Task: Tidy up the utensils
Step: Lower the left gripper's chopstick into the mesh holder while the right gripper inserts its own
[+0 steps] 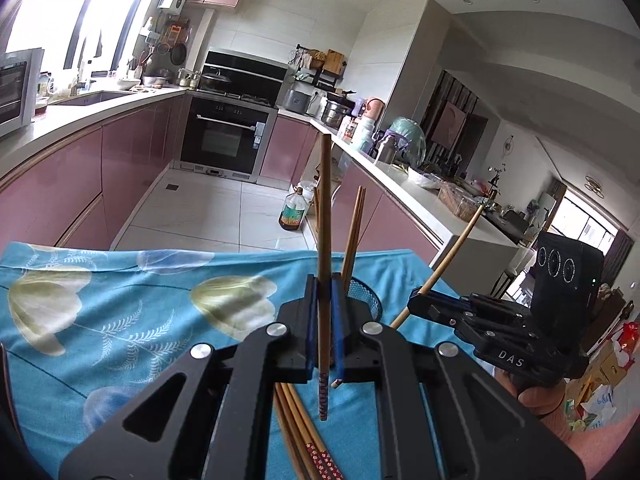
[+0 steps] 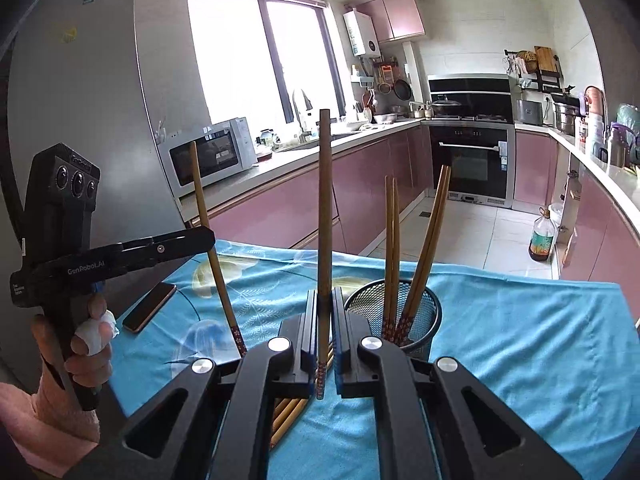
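My left gripper (image 1: pixel 323 286) is shut on a wooden chopstick (image 1: pixel 325 208) that stands upright above the blue floral tablecloth (image 1: pixel 120 320). My right gripper (image 2: pixel 325 296) is shut on another upright chopstick (image 2: pixel 325 200). A black mesh cup (image 2: pixel 394 308) just right of it holds several chopsticks (image 2: pixel 390 240), patterned ends down. More loose chopsticks (image 2: pixel 288 412) lie on the cloth under both grippers. In the right wrist view the left gripper (image 2: pixel 210 238) shows at the left, its chopstick (image 2: pixel 208 220) tilted. The left wrist view shows the right gripper (image 1: pixel 418 296) with its slanted chopstick (image 1: pixel 452 248).
A phone (image 2: pixel 150 306) lies on the cloth at the left, near the left hand. The table's far edge (image 2: pixel 480 276) faces the kitchen floor, where an oil bottle (image 2: pixel 542 240) stands. Pink cabinets and counters ring the room.
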{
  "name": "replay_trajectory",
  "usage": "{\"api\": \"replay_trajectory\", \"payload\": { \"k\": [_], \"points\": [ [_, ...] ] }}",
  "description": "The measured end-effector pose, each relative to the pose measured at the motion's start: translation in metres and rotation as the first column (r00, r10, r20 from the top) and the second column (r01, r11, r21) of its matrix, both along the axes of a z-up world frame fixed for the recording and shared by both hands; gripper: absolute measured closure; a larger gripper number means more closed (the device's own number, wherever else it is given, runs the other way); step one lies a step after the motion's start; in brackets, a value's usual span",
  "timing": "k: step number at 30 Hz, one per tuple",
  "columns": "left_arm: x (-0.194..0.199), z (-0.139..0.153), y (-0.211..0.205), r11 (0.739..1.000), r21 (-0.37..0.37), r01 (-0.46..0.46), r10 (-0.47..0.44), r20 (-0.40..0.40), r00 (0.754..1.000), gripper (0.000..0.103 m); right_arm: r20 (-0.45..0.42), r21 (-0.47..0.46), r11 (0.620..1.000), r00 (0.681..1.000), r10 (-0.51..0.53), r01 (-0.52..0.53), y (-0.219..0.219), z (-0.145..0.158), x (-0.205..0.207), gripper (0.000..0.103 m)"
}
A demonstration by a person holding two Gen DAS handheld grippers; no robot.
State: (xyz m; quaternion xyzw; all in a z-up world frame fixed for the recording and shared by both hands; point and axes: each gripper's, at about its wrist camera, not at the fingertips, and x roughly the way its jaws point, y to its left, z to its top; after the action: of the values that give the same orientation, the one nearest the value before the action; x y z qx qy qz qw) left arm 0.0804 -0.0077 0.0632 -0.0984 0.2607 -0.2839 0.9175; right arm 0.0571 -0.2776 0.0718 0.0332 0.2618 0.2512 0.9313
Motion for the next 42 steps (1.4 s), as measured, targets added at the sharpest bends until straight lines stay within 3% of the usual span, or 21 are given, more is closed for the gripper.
{"api": "replay_trajectory", "payload": {
  "k": [10, 17, 26, 42],
  "points": [
    [0.016, 0.040, -0.028, 0.999, -0.018, 0.032, -0.030, 0.094, 0.995, 0.096, 0.102, -0.014, 0.999, 0.994, -0.038, 0.039, -0.016, 0.039, 0.005, 0.097],
    [0.029, 0.053, -0.048, 1.000, -0.002, 0.021, -0.020, 0.142, 0.990, 0.096, 0.147, -0.027, 0.997, 0.987, -0.061, 0.066, -0.022, 0.055, 0.015, 0.097],
    [0.060, 0.035, -0.074, 0.999, 0.052, -0.001, -0.005, 0.119, 0.993, 0.096, 0.112, -0.079, 0.993, 0.990, -0.082, 0.092, -0.015, 0.043, 0.040, 0.097],
    [0.095, -0.024, -0.097, 0.985, 0.163, 0.050, -0.045, -0.031, 0.999, 0.096, -0.063, -0.189, 0.980, 0.995, -0.074, 0.061, -0.005, -0.001, 0.069, 0.097]
  ]
}}
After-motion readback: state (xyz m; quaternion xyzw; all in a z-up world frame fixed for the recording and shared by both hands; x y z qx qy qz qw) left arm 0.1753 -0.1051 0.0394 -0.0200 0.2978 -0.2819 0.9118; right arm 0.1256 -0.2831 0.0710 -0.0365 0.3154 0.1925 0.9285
